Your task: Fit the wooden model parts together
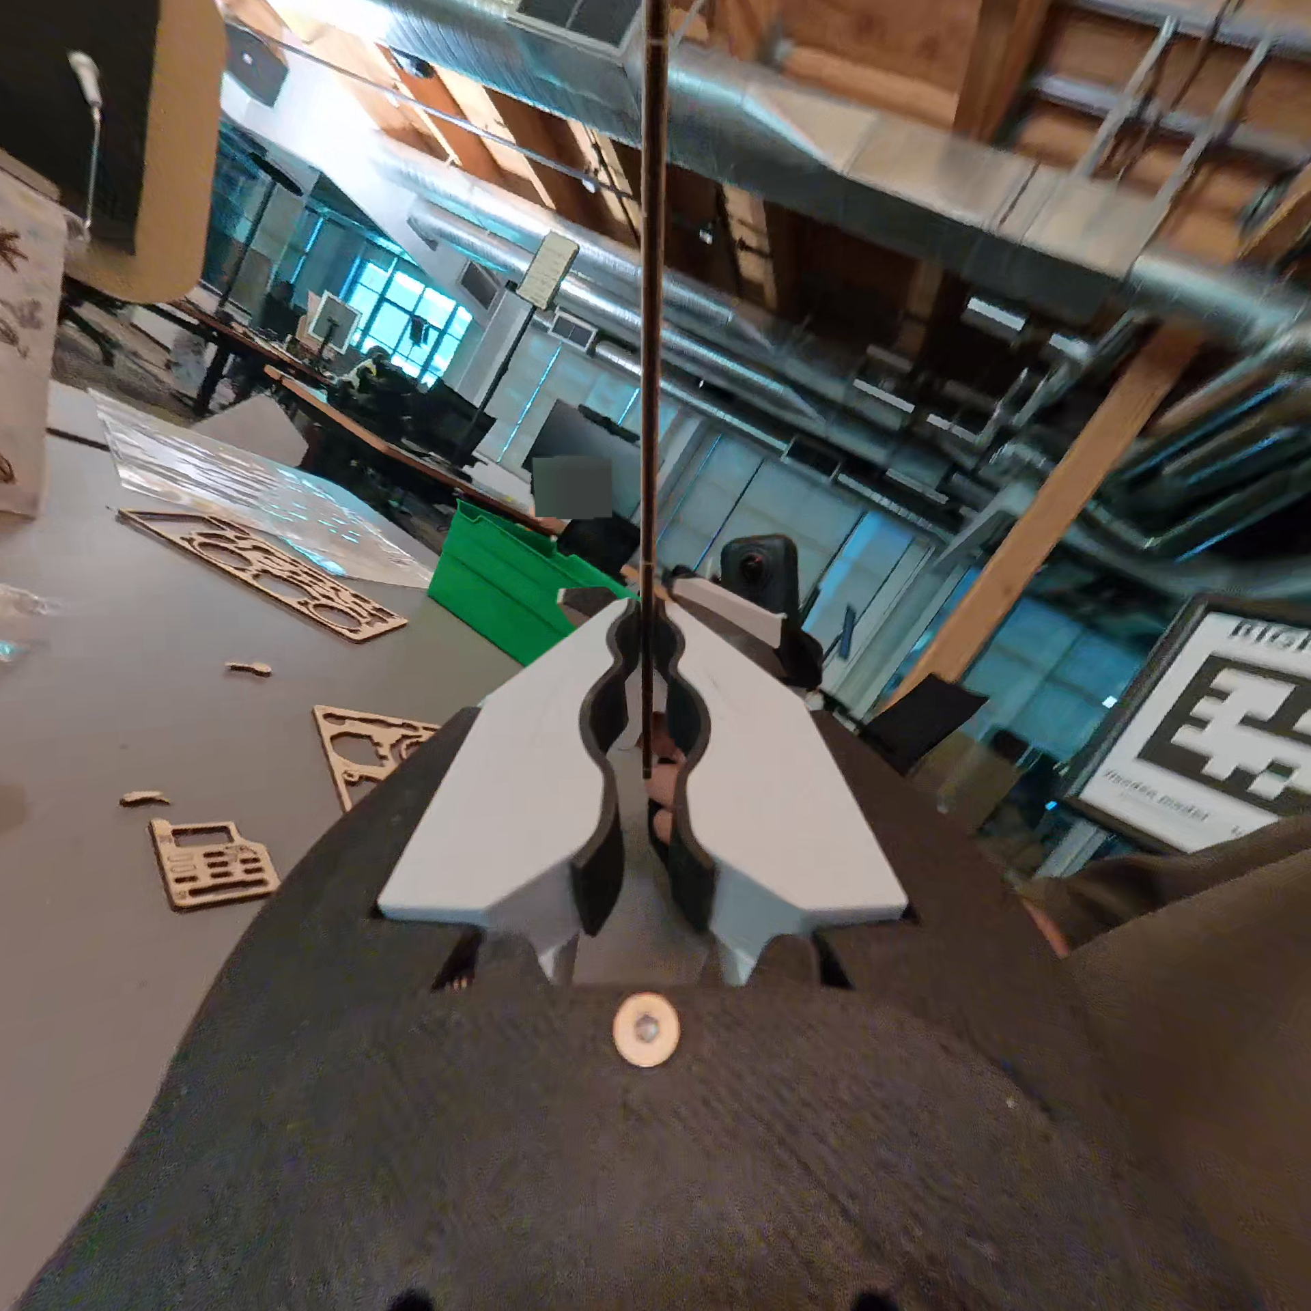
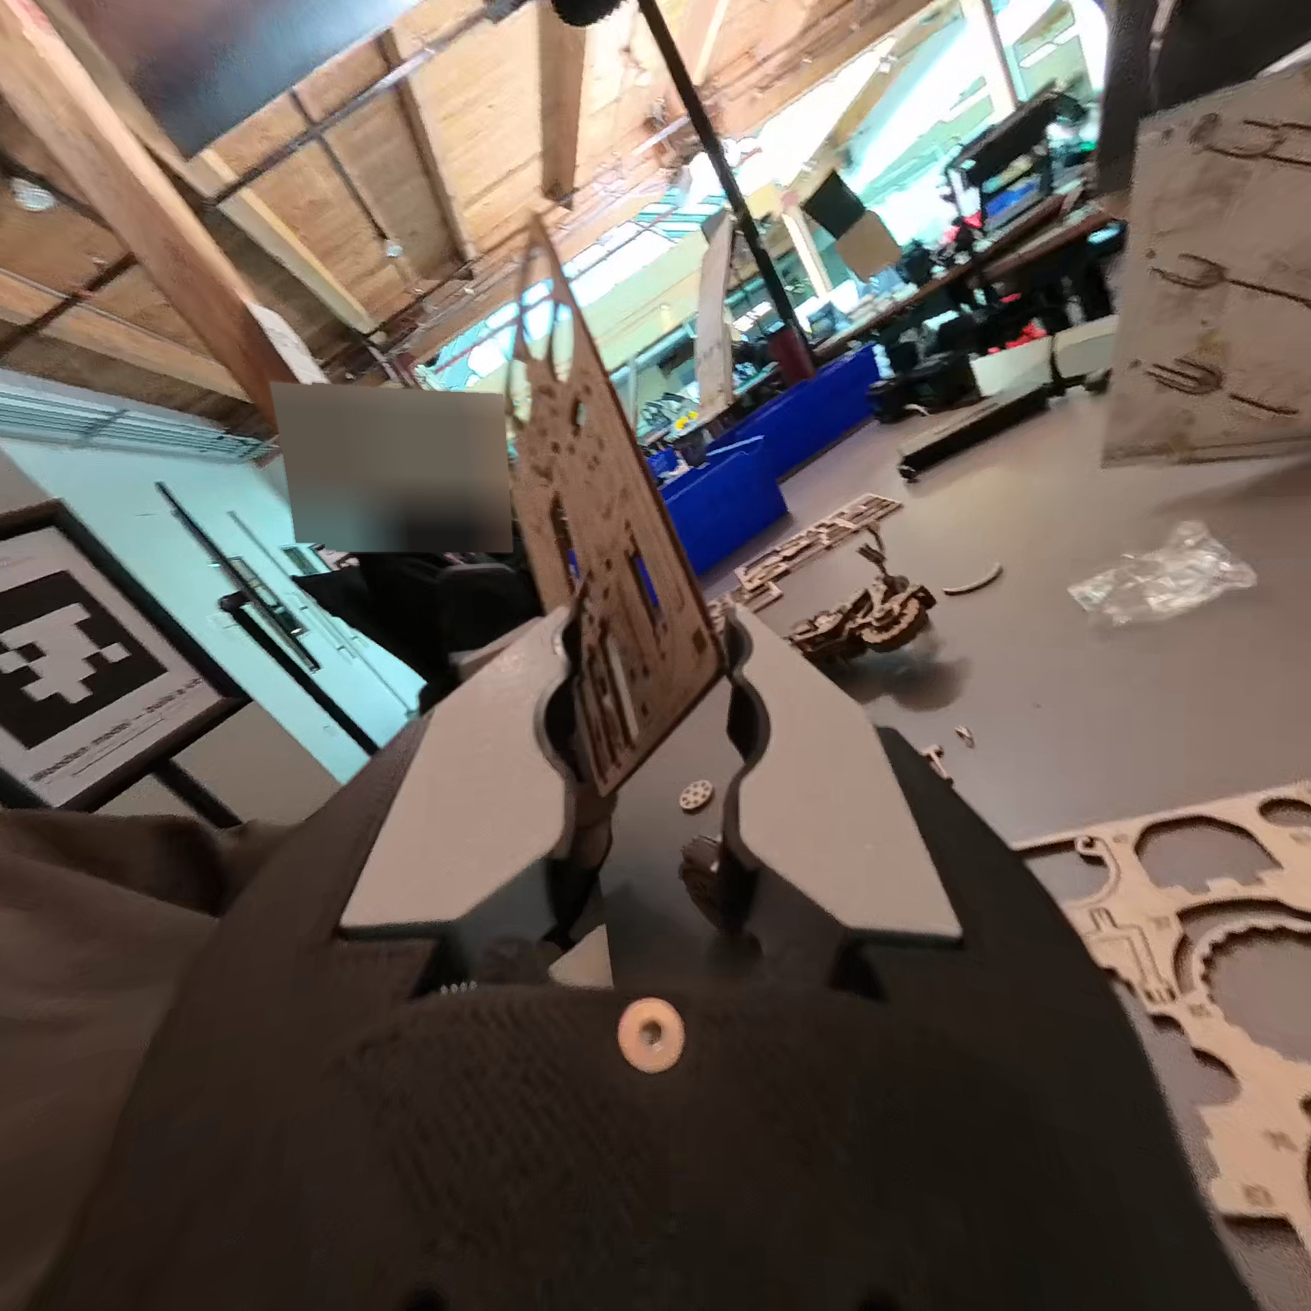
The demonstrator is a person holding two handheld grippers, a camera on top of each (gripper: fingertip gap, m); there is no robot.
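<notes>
My left gripper (image 1: pixel 649 610) is shut on a thin wooden parts sheet (image 1: pixel 651 355), which I see edge-on as a dark line running up out of the jaws. In the right wrist view the same sheet (image 2: pixel 603 539) stands upright and tilted, with many cut-outs in its face. My right gripper (image 2: pixel 653 624) is open, its jaws apart on either side of the sheet's lower end. One of its pale fingertips (image 1: pixel 716 603) shows just beyond my left gripper. A partly built wooden model (image 2: pixel 862 617) sits on the grey table (image 2: pixel 1029 709) to the right.
Emptied wooden frames (image 1: pixel 262 574) (image 2: pixel 1206 922) and small loose pieces (image 1: pixel 213 865) lie on the table. A green bin (image 1: pixel 511 589), blue bins (image 2: pixel 716 504), a plastic bag (image 2: pixel 1163 574) and a black-and-white marker board (image 1: pixel 1220 723) stand around. A person sits behind the sheet. The tips of both grippers are at nearly the same place.
</notes>
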